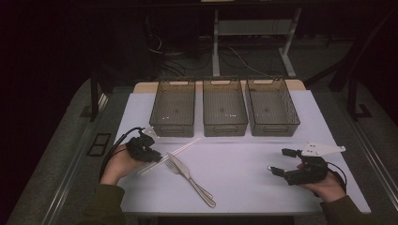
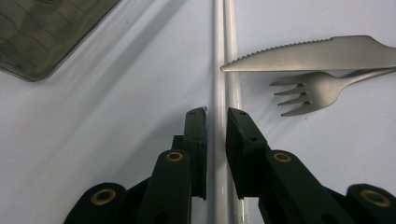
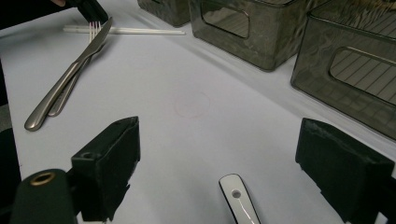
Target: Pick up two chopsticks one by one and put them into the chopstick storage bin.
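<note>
- Left gripper (image 2: 216, 122) was clamped on the white chopsticks (image 2: 225, 56), which lay on the table (image 1: 244, 164) by knife (image 2: 317, 53) and fork (image 2: 317, 88).
- Chopsticks looked light, stiff, slick; the pair could roll apart. A grip near mid-length seemed better.
- Right gripper (image 3: 217, 154) stood wide, empty.

- The chopsticks (image 2: 225, 56) running between the left gripper's (image 2: 216, 116) black fingers (image 2: 196, 135) are plain white.
- The knife (image 2: 317, 53) and fork (image 2: 317, 88), just past those fingertips, are dull silver.
- The three bins (image 1: 225, 108) are smoky translucent grey with a fine grid.
- The table (image 1: 244, 183) is pale white.
- Between the right gripper's (image 3: 233, 158) black fingers (image 3: 343, 170), a white handle (image 3: 239, 198) has a dark edge.
</note>
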Tool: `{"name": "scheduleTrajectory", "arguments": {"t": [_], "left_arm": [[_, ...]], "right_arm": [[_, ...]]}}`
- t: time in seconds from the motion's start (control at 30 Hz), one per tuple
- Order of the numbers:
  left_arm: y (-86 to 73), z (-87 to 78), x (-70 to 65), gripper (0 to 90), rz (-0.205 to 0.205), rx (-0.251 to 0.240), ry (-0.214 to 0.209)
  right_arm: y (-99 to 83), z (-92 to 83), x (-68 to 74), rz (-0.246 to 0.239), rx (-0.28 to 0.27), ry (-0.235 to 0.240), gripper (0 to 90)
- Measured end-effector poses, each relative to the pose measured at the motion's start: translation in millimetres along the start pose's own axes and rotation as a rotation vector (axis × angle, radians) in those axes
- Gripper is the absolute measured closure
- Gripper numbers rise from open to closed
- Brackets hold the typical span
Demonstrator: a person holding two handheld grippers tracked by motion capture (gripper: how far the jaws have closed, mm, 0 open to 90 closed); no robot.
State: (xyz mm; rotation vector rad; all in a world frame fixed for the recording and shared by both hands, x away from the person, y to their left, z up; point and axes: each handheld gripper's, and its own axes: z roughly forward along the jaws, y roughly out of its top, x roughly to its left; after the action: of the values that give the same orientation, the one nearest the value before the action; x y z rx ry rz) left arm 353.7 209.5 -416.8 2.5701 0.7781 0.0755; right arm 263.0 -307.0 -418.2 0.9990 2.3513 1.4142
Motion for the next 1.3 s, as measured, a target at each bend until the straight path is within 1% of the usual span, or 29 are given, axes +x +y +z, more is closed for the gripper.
{"name": "scheduleTrajectory", "arguments": {"t": [0.13, 0.17, 0.2, 0.33, 0.37, 0.4, 0.43, 0.5, 0.6, 0.63, 0.7, 0.73, 0.77, 0.83, 1.07, 1.17, 1.2, 1.3], "left_arm": [[0.1, 2.6, -1.0, 77.4, 0.0, 0.011, 0.0], [0.1, 3.8, -0.3, 77.5, 0.009, 0.017, 0.004], [0.2, 4.3, -0.1, 77.5, 0.009, 0.022, 0.005], [0.3, 4.8, 0.0, 79.1, 0.006, 0.018, 0.015], [-0.4, 5.0, 0.7, 80.0, -0.001, 0.011, 0.02], [-0.4, 5.0, 0.7, 80.1, -0.001, 0.011, 0.02], [-1.2, 5.6, 0.8, 80.1, -0.005, -0.001, 0.022], [-1.6, 6.0, 0.4, 81.1, -0.003, -0.007, 0.034], [-2.1, 6.2, -0.2, 80.8, -0.007, -0.009, 0.035], [-3.2, 6.7, -0.2, 79.8, -0.014, -0.025, 0.031], [-3.9, 6.5, 0.3, 79.2, -0.013, -0.026, 0.031], [-4.8, 6.6, 0.4, 79.2, -0.027, -0.035, 0.025], [-5.5, 6.8, 0.8, 80.1, -0.027, -0.041, 0.027], [-7.5, 6.9, 2.1, 81.8, -0.046, -0.055, 0.026], [-9.9, 6.4, 1.2, 83.5, -0.058, -0.062, 0.028], [-10.7, 7.0, 2.1, 84.3, -0.073, -0.078, 0.019], [-10.5, 6.9, 2.5, 84.4, -0.066, -0.077, 0.018], [-10.2, 6.7, 2.4, 84.4, -0.066, -0.076, 0.019]], "right_arm": [[-0.1, -0.1, -0.1, 0.001, 0.001, -0.001, 13.7], [-0.1, -0.1, -0.1, 0.001, 0.0, -0.001, 13.7], [-0.1, -0.2, -0.2, -0.001, -0.001, 0.0, 13.7], [-0.2, -0.2, -0.2, -0.002, -0.001, 0.0, 13.7], [-0.2, -0.2, -0.2, 0.001, 0.0, -0.002, 13.7], [-0.2, -0.2, -0.2, 0.001, 0.0, -0.002, 13.7], [-0.1, -0.1, -0.3, 0.0, 0.0, -0.002, 13.7], [0.0, -0.1, -0.1, -0.003, -0.001, 0.0, 13.7], [-0.1, 0.0, 0.0, -0.001, 0.001, 0.001, 13.7], [-0.1, 0.1, 0.0, -0.001, 0.001, 0.001, 13.7], [-0.1, 0.2, 0.0, -0.002, 0.001, 0.001, 13.7], [-0.1, 0.4, 0.0, -0.003, 0.002, 0.001, 13.7], [0.0, 0.9, 0.1, -0.005, 0.003, 0.003, 13.7], [0.2, 1.3, 0.5, -0.005, 0.004, 0.004, 13.7], [0.2, 2.3, 0.6, -0.008, 0.007, 0.003, 13.7], [0.1, 2.3, 0.6, -0.008, 0.009, 0.003, 13.7], [0.0, 2.4, 0.7, -0.007, 0.009, 0.003, 13.7], [0.0, 2.2, 0.7, -0.006, 0.009, 0.003, 13.7]]}}
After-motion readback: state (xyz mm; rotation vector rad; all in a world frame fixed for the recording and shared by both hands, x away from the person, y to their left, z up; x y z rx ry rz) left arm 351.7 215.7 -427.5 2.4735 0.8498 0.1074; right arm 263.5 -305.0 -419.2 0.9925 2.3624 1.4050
